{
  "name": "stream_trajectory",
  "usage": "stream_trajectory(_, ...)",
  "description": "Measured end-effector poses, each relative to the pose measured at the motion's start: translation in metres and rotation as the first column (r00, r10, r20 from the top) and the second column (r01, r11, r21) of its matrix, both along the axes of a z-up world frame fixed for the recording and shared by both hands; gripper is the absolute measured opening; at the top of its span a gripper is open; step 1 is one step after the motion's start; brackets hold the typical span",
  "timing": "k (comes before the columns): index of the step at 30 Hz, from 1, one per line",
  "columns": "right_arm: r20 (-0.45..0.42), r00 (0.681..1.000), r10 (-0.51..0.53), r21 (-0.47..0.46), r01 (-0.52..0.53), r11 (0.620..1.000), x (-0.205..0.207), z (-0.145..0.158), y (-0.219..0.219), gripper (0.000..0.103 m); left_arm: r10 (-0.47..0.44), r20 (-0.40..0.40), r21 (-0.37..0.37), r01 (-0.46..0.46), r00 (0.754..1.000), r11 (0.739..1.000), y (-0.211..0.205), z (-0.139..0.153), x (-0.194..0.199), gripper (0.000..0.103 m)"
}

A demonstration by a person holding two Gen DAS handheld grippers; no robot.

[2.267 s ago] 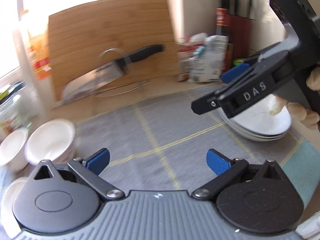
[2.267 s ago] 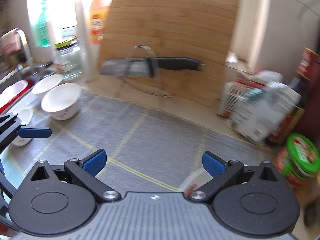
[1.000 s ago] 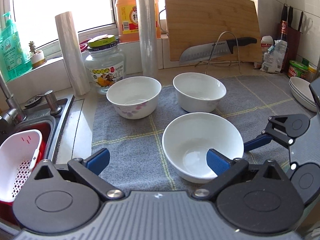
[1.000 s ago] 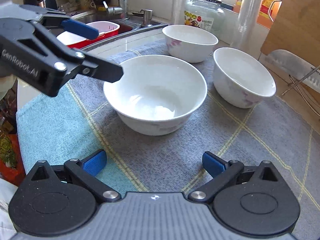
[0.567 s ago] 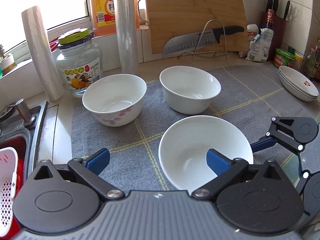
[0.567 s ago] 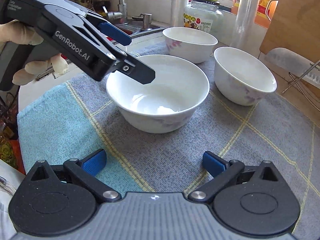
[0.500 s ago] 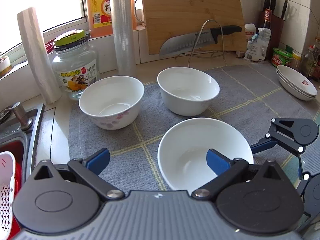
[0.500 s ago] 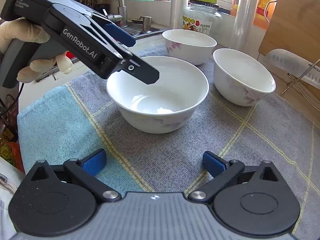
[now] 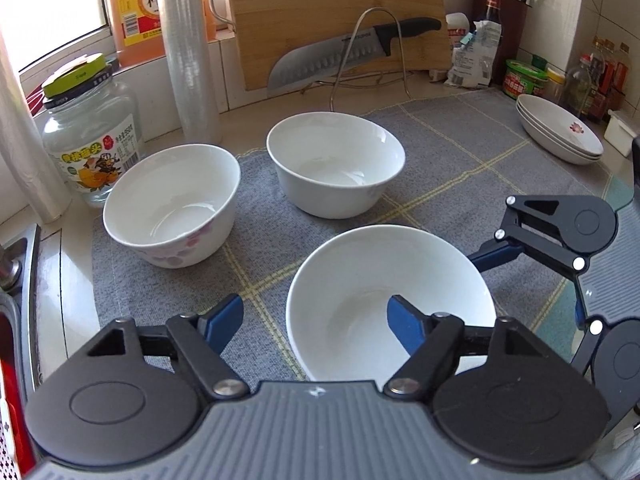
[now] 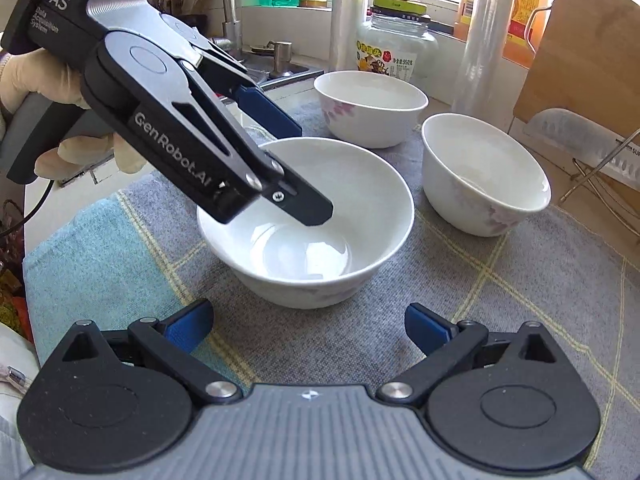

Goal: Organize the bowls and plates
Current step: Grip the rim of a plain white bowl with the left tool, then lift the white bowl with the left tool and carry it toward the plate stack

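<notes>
Item 1, left gripper (image 9: 314,320): jaws are closing across the near wall of the nearest bowl (image 9: 360,280), 1 blue pad sitting inside the cavity and the other outside on the cloth side. The pads are not yet pressing on the rim, so the bowl is not gripped. In the right wrist view the inner finger is reaching down over the rim into the bowl (image 10: 312,240), with a gloved hand (image 10: 60,92) holding the handle.

Item 2, right gripper (image 10: 308,326): jaws are standing released and empty, hovering just short of the same bowl on its opposite side.

Item 3, nearest bowl: sitting upright on the grey checked mat (image 9: 460,152) on the tabletop, mouth facing up. It is round, so it has no long axis; only the rim wall matters for the pinch. It is lying directly ahead of the left jaws, and the left hand is the nearer one.

Items 4 and 5: 2 more white bowls, the flower-patterned bowl (image 9: 172,204) and the far bowl (image 9: 336,168), are standing upright beyond it, apart from each other.

Item 6, stack of plates (image 9: 560,132): resting at the far right edge of the mat, well apart from the bowls.

Judgement: the rim pinch is being completed, likely for nesting this bowl into another.
</notes>
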State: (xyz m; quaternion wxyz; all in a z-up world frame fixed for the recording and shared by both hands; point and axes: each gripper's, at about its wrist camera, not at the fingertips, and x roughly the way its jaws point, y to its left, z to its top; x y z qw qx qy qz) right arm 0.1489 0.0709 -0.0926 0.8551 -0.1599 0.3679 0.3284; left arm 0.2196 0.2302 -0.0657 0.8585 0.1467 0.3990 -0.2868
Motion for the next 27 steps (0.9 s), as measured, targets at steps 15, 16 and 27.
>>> stream_trajectory(15,0.044,0.999,0.027,0.014,-0.027,1.0,0.003,0.018,0.004,0.087,-0.088,-0.05,-0.003,0.088,0.995,0.996,-0.007,-0.002,0.007,0.051)
stream_trajectory(16,0.041,0.999,0.025,0.016,-0.026,1.0,0.005,0.018,0.004,0.087,-0.084,-0.05,-0.002,0.084,0.995,0.996,-0.007,-0.002,0.008,0.051)
stream_trajectory(27,0.033,0.999,0.017,0.017,-0.018,1.0,0.004,0.018,0.004,0.087,-0.08,-0.056,-0.019,0.079,0.995,0.997,-0.007,-0.001,0.008,0.049)
